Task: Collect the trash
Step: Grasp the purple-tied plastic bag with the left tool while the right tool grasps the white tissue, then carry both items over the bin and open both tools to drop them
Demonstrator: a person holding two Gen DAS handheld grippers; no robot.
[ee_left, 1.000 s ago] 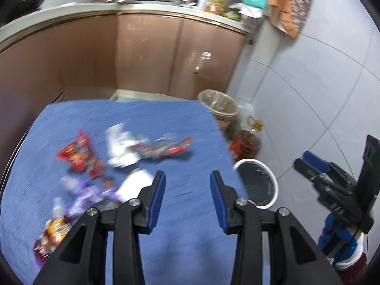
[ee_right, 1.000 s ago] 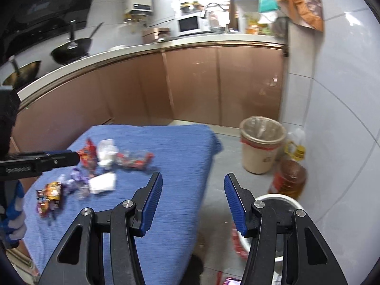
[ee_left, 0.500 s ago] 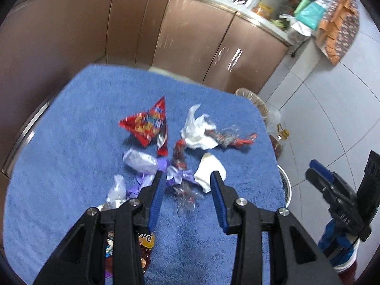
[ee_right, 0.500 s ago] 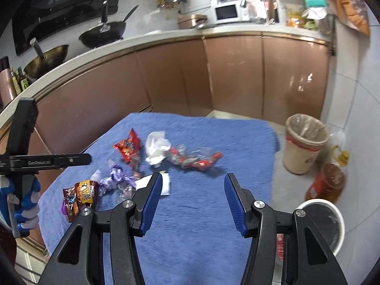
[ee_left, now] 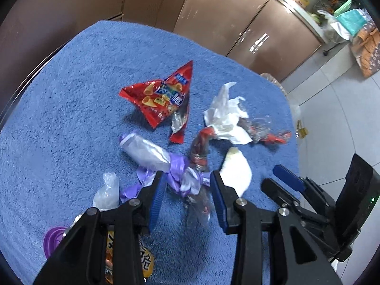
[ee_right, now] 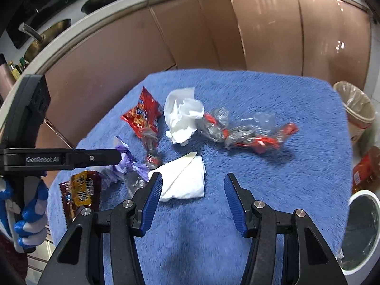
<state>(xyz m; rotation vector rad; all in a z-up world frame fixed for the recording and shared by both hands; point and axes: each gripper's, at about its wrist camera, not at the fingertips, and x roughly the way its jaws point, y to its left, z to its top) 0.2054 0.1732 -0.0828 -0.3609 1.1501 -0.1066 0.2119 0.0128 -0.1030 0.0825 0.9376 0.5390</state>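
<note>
Trash lies on a blue towel [ee_left: 71,95]: a red snack bag [ee_left: 161,97], a crumpled white tissue [ee_left: 225,116], a clear and red wrapper [ee_right: 239,130], a folded white napkin [ee_right: 185,178], a purple wrapper [ee_left: 180,173] and a brown and yellow packet [ee_right: 82,190]. My left gripper [ee_left: 187,187] is open, its fingers either side of the purple wrapper, just above it. My right gripper [ee_right: 192,187] is open and empty, just above the napkin's near edge. The right gripper also shows in the left wrist view [ee_left: 287,180].
Brown cabinets [ee_right: 213,35] stand behind the towel. A lined beige bin [ee_right: 356,109] stands on the floor at the right, an oil bottle [ee_right: 365,168] beside it, and a white bucket [ee_right: 361,228] nearer. The towel's right edge drops to tiled floor.
Both grippers have moved forward and down over the towel toward the trash. The left one now straddles the purple wrapper. Both stay open.
</note>
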